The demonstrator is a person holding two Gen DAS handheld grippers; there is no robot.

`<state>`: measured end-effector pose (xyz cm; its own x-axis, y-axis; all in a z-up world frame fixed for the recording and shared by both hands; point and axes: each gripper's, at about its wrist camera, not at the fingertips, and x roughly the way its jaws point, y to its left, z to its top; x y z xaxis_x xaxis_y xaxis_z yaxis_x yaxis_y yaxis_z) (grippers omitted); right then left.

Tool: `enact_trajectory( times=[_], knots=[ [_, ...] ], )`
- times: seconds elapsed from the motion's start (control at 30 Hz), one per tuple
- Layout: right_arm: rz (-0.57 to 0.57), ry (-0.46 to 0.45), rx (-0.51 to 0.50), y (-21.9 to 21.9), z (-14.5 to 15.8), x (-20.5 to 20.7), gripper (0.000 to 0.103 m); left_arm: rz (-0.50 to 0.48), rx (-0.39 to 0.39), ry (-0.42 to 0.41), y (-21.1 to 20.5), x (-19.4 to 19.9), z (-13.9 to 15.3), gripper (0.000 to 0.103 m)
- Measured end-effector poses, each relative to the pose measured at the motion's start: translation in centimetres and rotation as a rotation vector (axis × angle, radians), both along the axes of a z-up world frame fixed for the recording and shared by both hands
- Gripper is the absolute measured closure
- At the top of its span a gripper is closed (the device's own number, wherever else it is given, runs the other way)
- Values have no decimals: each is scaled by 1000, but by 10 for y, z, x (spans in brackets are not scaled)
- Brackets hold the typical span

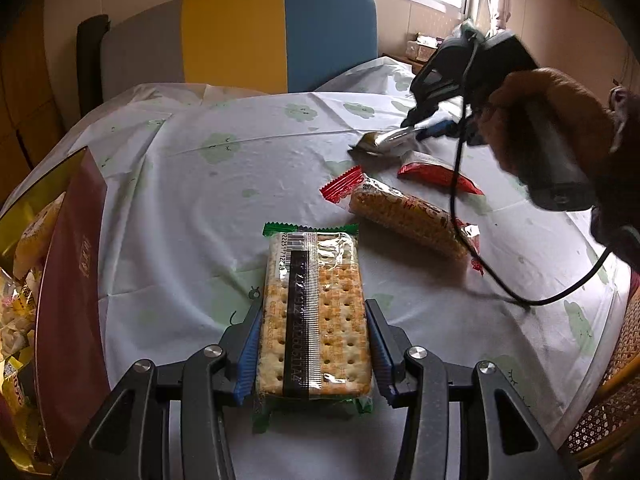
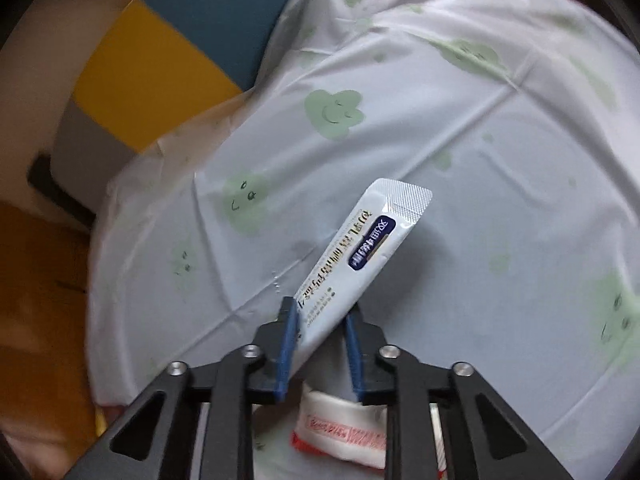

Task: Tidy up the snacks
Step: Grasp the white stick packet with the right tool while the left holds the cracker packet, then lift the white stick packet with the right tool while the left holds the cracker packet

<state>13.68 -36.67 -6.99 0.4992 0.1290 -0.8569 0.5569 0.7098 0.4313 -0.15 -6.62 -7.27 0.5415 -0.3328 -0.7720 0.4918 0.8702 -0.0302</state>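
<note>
A green-wrapped cracker pack (image 1: 316,320) lies lengthwise on the pale tablecloth (image 1: 224,208), and my left gripper (image 1: 314,306) is shut on its two long sides. My right gripper (image 2: 320,308) is shut on the lower end of a white sachet (image 2: 360,248) with a dark blue label, which sticks up and away over the cloth. The left wrist view shows that right gripper (image 1: 424,126) at the far right of the table, with the silvery sachet (image 1: 384,140) in it and a hand behind. A red-wrapped cracker pack (image 1: 408,216) and a small red packet (image 1: 436,172) lie between the two grippers.
A dark red box (image 1: 68,280) with several wrapped snacks stands at the table's left edge. Behind the table is a chair back (image 1: 240,36) in grey, yellow and blue, and a wicker seat (image 1: 608,400) is at the right. A black cable (image 1: 456,208) hangs over the red-wrapped pack. A white-and-red packet (image 2: 340,428) lies under the right gripper.
</note>
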Motion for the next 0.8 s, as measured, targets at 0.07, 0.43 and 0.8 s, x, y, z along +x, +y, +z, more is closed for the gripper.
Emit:
enact_trajectory(
  times=[0.07, 0.43, 0.8],
  knots=[
    [41, -43, -3, 2, 14, -1, 90, 1, 3, -1, 0, 1, 0, 55],
    [454, -134, -180, 32, 112, -49, 96, 5, -4, 7, 0, 1, 0, 55],
    [812, 86, -171, 60, 86, -114, 96, 11, 2, 9, 0, 3, 0, 55]
  ],
)
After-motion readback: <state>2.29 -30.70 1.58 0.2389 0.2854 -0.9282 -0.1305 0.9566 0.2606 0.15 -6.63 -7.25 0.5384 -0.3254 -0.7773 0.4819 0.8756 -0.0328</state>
